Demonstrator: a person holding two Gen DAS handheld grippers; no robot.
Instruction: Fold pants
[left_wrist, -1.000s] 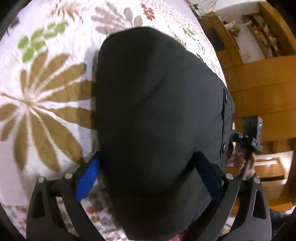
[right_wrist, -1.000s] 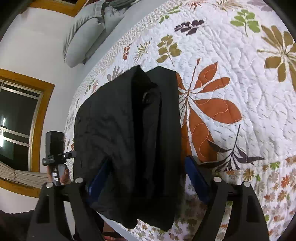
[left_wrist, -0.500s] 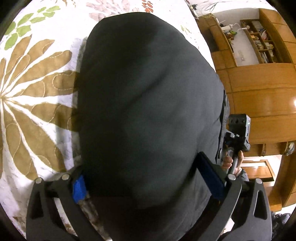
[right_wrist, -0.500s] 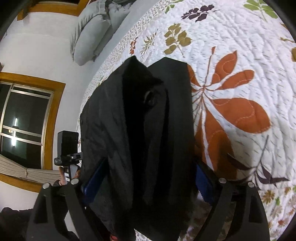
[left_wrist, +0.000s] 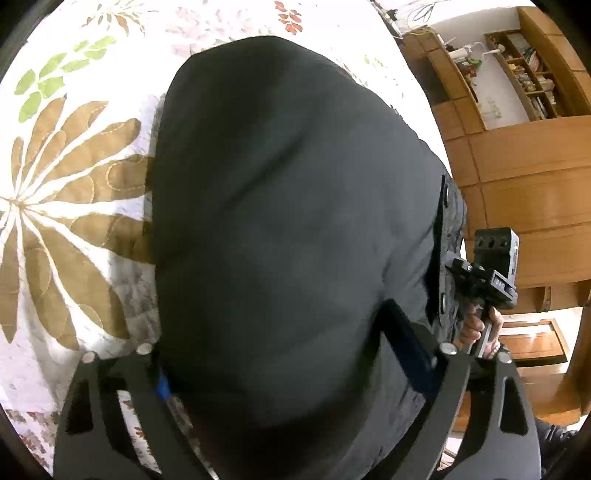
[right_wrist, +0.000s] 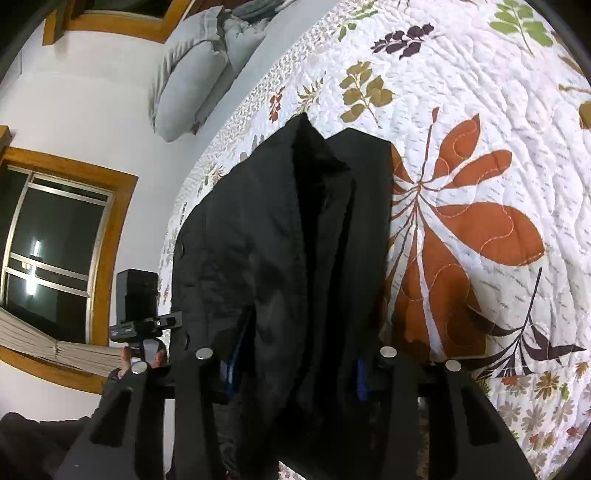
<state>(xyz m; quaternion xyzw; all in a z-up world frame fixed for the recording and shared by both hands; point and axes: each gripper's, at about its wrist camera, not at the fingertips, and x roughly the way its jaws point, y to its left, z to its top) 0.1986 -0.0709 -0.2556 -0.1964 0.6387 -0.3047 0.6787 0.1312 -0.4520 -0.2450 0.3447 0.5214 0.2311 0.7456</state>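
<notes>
Pants: the dark pants (left_wrist: 280, 236) lie folded into a thick bundle on the bed, near its edge, with buttons showing along one side; seen from the right wrist (right_wrist: 288, 258) they show overlapping layers and a raised fold at the far end.
Bed: a white quilt (left_wrist: 74, 206) printed with big brown, green and rust leaves covers it (right_wrist: 480, 155); grey pillows (right_wrist: 192, 77) are stacked at the head by the wall.
Left gripper: the left gripper (left_wrist: 295, 373) straddles the near end of the bundle, one blue pad almost hidden under the cloth, the other lying against it.
Left jaws: closing, cloth between them, standing wide; not clenched that I can see.
Right gripper: the right gripper (right_wrist: 295, 365) sits over the near end of the layered side; in the left wrist view it appears beyond the bundle, with a hand (left_wrist: 480, 332) around its handle.
Right jaws: closing in, with the fabric bunched between the blue pads, which press into it on both sides.
Room: a wooden cabinet (left_wrist: 524, 177) with shelves on one side, a wood-framed window (right_wrist: 59, 243) on the other.
</notes>
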